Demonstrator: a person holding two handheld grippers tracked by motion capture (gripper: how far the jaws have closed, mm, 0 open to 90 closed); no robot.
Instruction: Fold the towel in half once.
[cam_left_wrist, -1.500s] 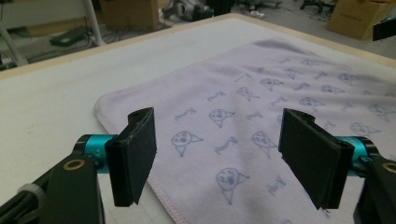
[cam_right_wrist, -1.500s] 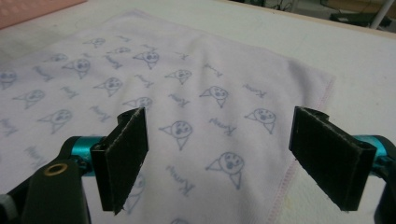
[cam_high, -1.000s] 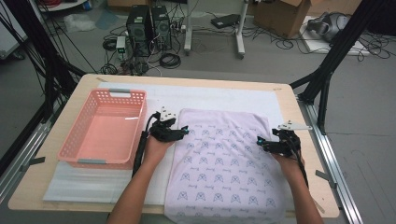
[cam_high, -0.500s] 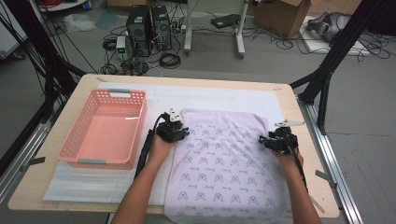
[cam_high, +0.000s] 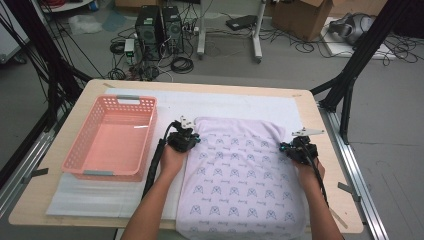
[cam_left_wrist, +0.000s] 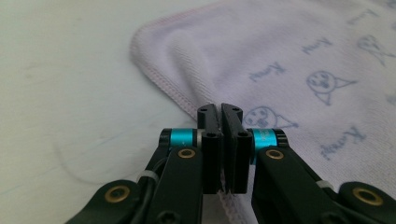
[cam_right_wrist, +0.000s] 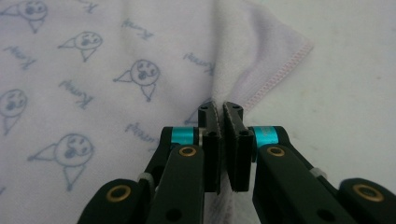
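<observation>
Both tools have drawn their jaws together since the earlier frames, each closing on an edge of the lilac towel (cam_high: 242, 180); the hands have barely shifted; the left tool (cam_high: 185, 140) pinches the towel's left hem near the far corner, stitched edge caught between its pads (cam_left_wrist: 212, 140) (seen up close in the left gripper view); the right tool (cam_high: 295, 150) clamps a raised fold at the right edge; the towel lies flat on the white mat (cam_high: 100, 197) covering the tabletop (cam_high: 65, 112), its near end hanging over the front edge; the pink basket (cam_high: 82, 152) sits just left of it.
</observation>
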